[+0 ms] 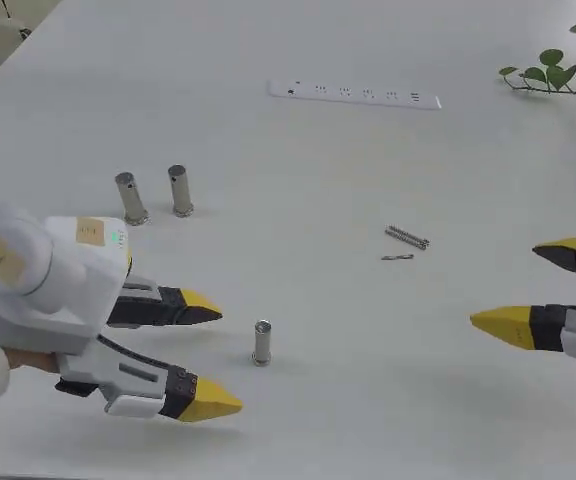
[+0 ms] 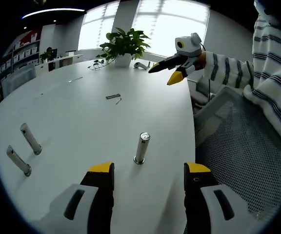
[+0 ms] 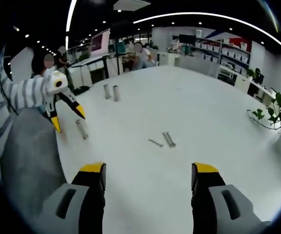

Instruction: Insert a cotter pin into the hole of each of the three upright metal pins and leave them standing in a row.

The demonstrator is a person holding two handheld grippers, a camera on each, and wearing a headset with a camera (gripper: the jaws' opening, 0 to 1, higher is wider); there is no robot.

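1. The left tool (image 1: pixel 226 357) hovers low over the counter (image 1: pixel 318 430) at the near left, its jaws spread and empty. Its white body hides most of the hand behind it.
2. The right tool (image 1: pixel 505 285) comes in from the right edge and is cut off just past its yellow tips. Its jaws are spread and grip nothing.
3. One metal pin (image 1: pixel 262 342) stands upright alone, just ahead of the left tool's tips. Its cross hole is too small to make out.
4. A second pin (image 1: pixel 130 198) and a third pin (image 1: pixel 179 190) stand side by side farther back on the left, well apart from the first.
5. The cotter pins (image 1: pixel 407 237) lie flat between the tools, nearer the right one, with a thinner piece (image 1: pixel 398 257) just beside them. Their number and shape are hard to tell.
6. A power strip (image 1: pixel 354 95) lies at the far side, and a plant (image 1: pixel 568 65) is cropped by the top right corner.
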